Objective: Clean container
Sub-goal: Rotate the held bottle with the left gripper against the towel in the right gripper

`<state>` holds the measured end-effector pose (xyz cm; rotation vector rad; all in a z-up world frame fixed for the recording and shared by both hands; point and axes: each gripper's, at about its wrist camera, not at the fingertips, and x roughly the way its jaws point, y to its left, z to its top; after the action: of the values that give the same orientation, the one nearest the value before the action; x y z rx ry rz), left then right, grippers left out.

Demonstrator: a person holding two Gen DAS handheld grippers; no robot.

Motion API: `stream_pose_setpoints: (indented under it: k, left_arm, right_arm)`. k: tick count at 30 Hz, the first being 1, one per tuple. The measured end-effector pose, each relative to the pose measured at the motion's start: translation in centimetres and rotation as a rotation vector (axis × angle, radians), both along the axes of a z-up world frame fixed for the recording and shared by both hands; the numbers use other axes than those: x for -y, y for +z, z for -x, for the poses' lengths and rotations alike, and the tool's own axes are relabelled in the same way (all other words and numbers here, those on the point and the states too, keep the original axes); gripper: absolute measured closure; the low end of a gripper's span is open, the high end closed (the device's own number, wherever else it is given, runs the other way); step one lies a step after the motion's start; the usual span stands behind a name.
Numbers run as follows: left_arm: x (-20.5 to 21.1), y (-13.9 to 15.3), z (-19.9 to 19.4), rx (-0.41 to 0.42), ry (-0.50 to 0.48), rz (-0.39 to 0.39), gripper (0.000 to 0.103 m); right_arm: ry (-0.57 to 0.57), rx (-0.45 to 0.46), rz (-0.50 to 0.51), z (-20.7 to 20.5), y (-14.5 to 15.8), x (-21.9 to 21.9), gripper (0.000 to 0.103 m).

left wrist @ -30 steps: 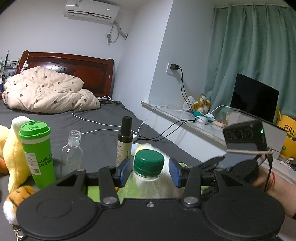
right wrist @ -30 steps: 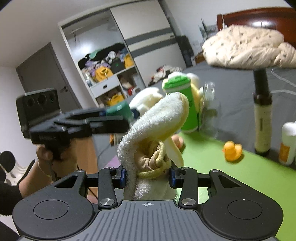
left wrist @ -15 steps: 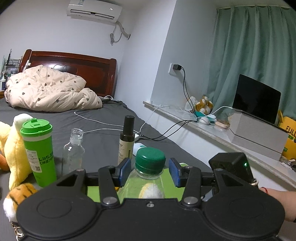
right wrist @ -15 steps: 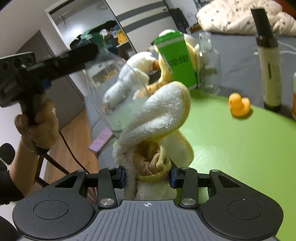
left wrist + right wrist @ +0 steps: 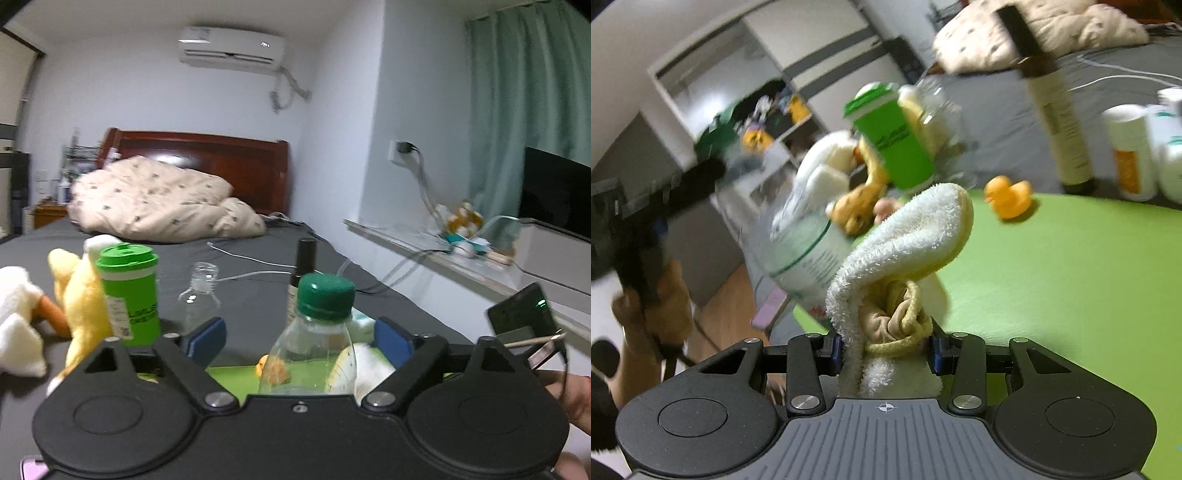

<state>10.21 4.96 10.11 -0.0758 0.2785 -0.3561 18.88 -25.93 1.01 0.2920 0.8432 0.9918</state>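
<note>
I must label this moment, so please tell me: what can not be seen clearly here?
- Clear bottle base: left wrist view, hidden by the left claw body.
- Bottle label: right wrist view, blurred.
- Cloth lower end: right wrist view, hidden inside the right claw.
- Green cup text: too blurred.

place: home bedroom | evidence: bed (image 5: 236,258) with rumpled duvet (image 5: 159,203) ahead of the gripper, air conditioner (image 5: 231,48) above, curtain (image 5: 524,110) right

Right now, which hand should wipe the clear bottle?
Right. The right gripper is clamped on the towel, close beside the clear bottle. The left gripper has just been opening its jaws; its pads stand clear of the bottle.
</note>
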Motion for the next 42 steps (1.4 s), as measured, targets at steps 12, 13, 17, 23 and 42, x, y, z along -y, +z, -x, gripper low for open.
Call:
stream_pose_setpoints:
  k: [12, 13, 17, 23, 42]
  left_arm:
    - [7.4, -3.3, 2.2, 0.021, 0.484, -0.038, 0.000]
    - [8.0, -3.6, 2.1, 0.020, 0.507, -0.038, 0.000]
    - [9.7, -4.5, 1.4, 0.025, 0.609, -0.025, 0.001]
    - [11.5, -5.3, 0.7, 0.050, 0.703, -0.064, 0.018]
    - [6.1, -5.4, 0.9, -0.010, 0.336, 0.075, 0.040]
  right_arm:
    - [-0.118, 0.013, -0.080, 1.7, 2.7, 5.3, 0.061]
    - [-0.121, 0.014, -0.082, 1.9, 2.7, 5.4, 0.061]
    - [-0.127, 0.017, -0.085, 2.5, 2.9, 6.0, 0.061]
    - [-0.125, 0.015, -0.088, 3.3, 2.7, 6.6, 0.061]
    - [-0.120, 0.002, -0.111, 4.0, 1.9, 6.7, 0.061]
